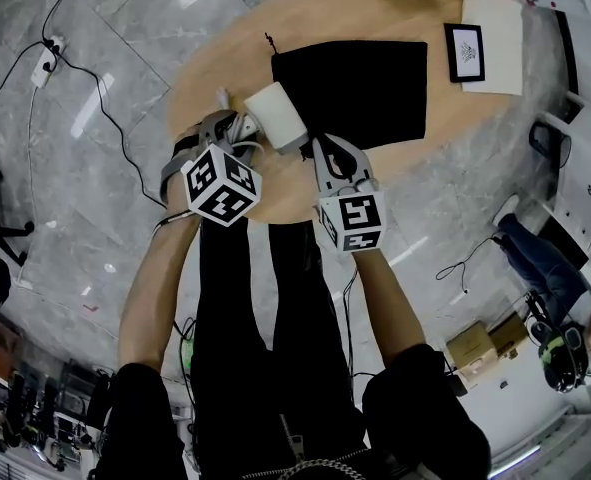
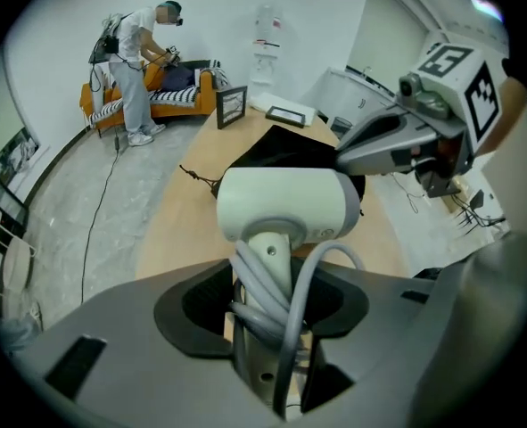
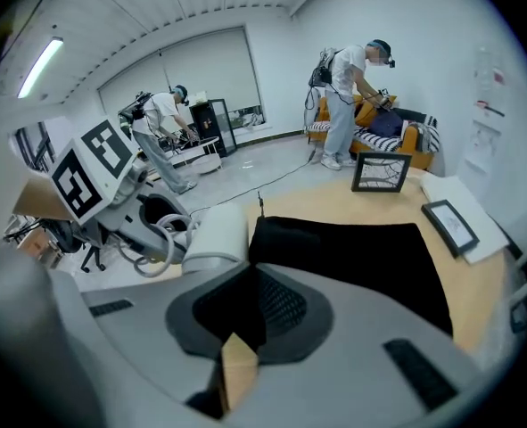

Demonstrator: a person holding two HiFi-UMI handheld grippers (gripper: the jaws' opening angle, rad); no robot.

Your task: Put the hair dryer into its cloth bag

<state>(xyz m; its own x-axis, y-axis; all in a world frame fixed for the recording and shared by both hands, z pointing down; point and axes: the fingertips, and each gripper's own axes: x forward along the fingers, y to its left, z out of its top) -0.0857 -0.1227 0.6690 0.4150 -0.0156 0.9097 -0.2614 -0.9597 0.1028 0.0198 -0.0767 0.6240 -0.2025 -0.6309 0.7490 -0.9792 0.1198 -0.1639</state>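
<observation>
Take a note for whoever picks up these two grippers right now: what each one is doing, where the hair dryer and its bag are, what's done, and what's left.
The left gripper is shut on the white hair dryer by its handle, with the cord looped around it.
The right gripper is shut on the near edge of the black cloth bag.
The bag lies flat on the wooden table. The dryer's head is at the bag's edge, not yet inside.
Done: both things are gripped.
Left: open the bag's mouth, slide the dryer in, release.
</observation>
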